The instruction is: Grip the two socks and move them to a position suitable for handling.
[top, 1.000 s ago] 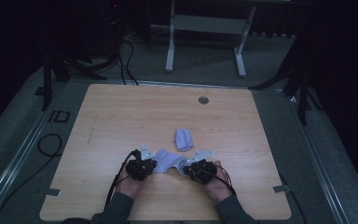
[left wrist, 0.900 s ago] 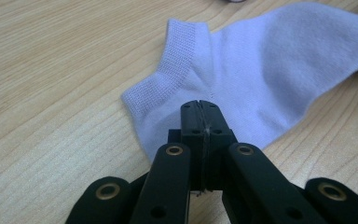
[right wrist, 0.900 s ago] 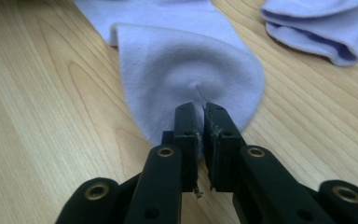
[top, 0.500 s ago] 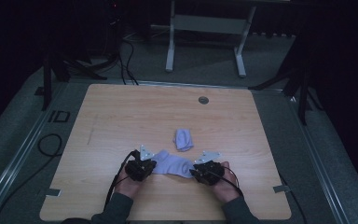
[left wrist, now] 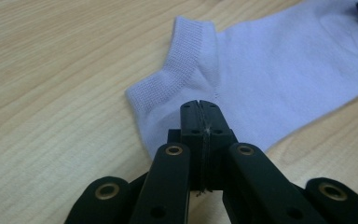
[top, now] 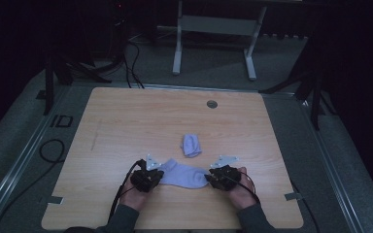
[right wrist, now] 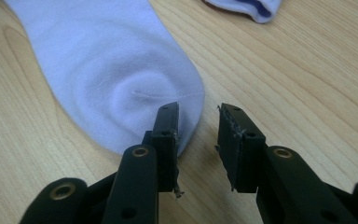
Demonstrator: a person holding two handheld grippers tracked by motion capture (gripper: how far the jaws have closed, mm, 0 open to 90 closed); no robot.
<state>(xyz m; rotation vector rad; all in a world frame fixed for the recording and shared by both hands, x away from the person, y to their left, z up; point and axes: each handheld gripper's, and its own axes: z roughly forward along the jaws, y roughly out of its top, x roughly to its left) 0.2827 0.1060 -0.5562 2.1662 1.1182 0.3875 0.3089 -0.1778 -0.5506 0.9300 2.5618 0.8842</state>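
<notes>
Sock: lies flat on the worktop, stretched between both grippers.
Left gripper: jaws closed on the sock's cuff end.
Right gripper: jaws have just been opening, now parted at the toe, gripping nothing.
Rolled sock: near, farther up the worktop.

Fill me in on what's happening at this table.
A person works at a wooden table with a gripper in each hand, laying a pale sock flat. The left gripper is shut at the sock's cuff end. The right gripper has just been opening; its jaws stand apart at the toe, nothing pinched between them. A second, folded sock lies just beyond.
</notes>
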